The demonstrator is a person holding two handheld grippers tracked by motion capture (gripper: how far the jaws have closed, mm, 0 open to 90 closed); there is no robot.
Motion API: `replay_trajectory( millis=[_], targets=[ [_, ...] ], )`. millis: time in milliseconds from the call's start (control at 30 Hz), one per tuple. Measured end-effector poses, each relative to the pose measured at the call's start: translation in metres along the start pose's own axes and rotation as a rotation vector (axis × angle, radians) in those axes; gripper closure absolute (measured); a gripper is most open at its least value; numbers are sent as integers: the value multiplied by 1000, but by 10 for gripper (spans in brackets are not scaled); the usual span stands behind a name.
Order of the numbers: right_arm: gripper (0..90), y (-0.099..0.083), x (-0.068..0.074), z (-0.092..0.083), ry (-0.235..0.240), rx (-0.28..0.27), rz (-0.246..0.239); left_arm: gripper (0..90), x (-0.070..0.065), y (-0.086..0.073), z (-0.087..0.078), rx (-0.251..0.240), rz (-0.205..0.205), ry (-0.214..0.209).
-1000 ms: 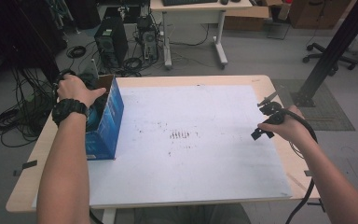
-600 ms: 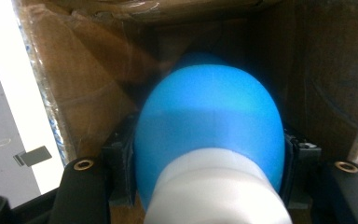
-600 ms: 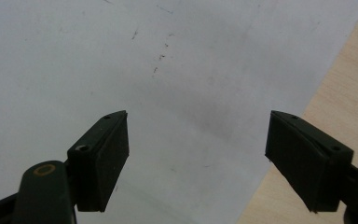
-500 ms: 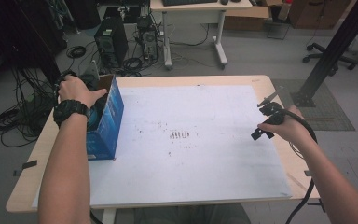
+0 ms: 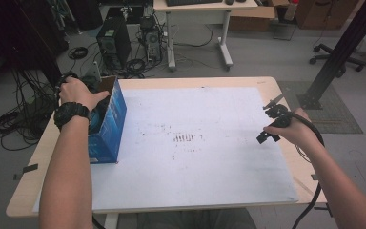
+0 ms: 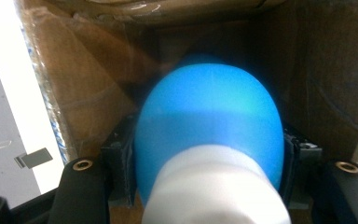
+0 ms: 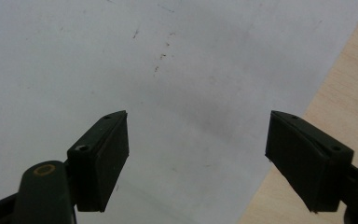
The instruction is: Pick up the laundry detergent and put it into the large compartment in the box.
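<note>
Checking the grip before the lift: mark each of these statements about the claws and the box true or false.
1. The left claw is shut on the blue bulb. True.
2. The bulb is inside the blue box. True.
3. The right claw holds a bulb. False: it is open, with nothing between its jaws.
4. The box stands at the table's right edge. False: it stands at the left edge of the table.

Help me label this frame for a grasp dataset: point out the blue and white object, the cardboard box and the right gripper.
blue and white object (image 6: 207,121): left gripper view, its blue rounded part.
cardboard box (image 5: 110,126): high view, its blue outer side wall.
right gripper (image 7: 196,161): right gripper view, midway between its open jaws.
</note>
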State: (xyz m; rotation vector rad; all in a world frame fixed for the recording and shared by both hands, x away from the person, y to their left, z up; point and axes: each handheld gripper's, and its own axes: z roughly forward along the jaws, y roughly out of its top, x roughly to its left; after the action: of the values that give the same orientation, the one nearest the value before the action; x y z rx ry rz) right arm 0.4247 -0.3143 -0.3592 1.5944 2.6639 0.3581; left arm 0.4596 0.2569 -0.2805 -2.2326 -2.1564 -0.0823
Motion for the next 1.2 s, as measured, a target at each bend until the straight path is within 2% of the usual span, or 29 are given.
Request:
replay_trajectory(
  millis=[333, 667, 1200],
  targets=[
    [213, 0, 0, 0, 2, -3, -1, 364, 2, -2, -2, -5, -5, 4],
    [213, -1, 1, 0, 3, -6, -3, 267, 3, -4, -4, -2, -18, -24],
    [213, -2, 1, 1, 7, -6, -2, 256, 2, -6, -8, -4, -25, -16]
  ],
)
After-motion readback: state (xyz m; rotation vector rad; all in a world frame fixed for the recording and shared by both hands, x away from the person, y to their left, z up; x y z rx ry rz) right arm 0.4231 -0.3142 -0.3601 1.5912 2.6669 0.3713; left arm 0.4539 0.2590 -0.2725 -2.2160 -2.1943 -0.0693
